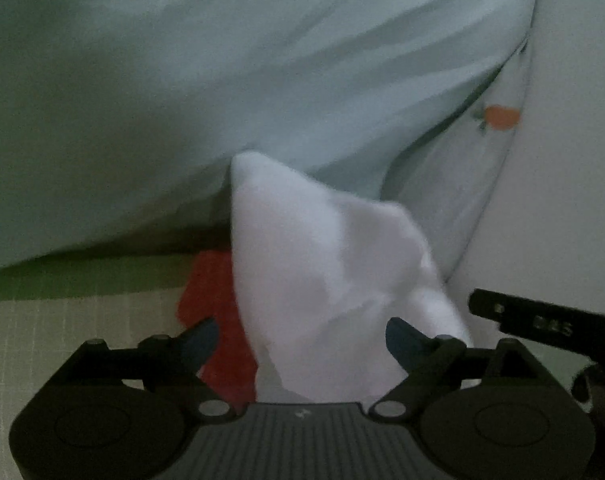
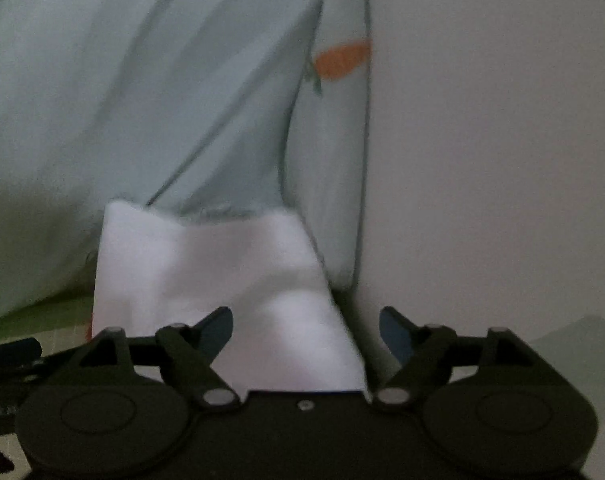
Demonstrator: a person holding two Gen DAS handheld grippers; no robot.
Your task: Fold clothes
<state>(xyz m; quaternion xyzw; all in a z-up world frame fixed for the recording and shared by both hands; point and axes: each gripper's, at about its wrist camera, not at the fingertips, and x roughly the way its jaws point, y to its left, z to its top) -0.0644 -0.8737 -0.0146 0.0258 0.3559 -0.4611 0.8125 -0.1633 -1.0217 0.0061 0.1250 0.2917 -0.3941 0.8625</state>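
Observation:
A pale mint garment point(image 1: 242, 80) with small orange prints point(image 1: 501, 117) hangs bunched and fills the upper part of both views point(image 2: 162, 100). A white fabric piece point(image 1: 322, 272) drapes down between the spread fingers of my left gripper point(image 1: 302, 334). The same white piece point(image 2: 230, 276) lies between the spread fingers of my right gripper point(image 2: 306, 330). Neither pair of blue pads point(image 1: 400, 338) presses on the cloth. Both views are blurred.
A red cloth point(image 1: 216, 312) lies under the white piece on a green gridded mat point(image 1: 62, 332). The other gripper's black body point(image 1: 542, 320) shows at the right edge. A plain pale wall point(image 2: 502, 160) stands to the right.

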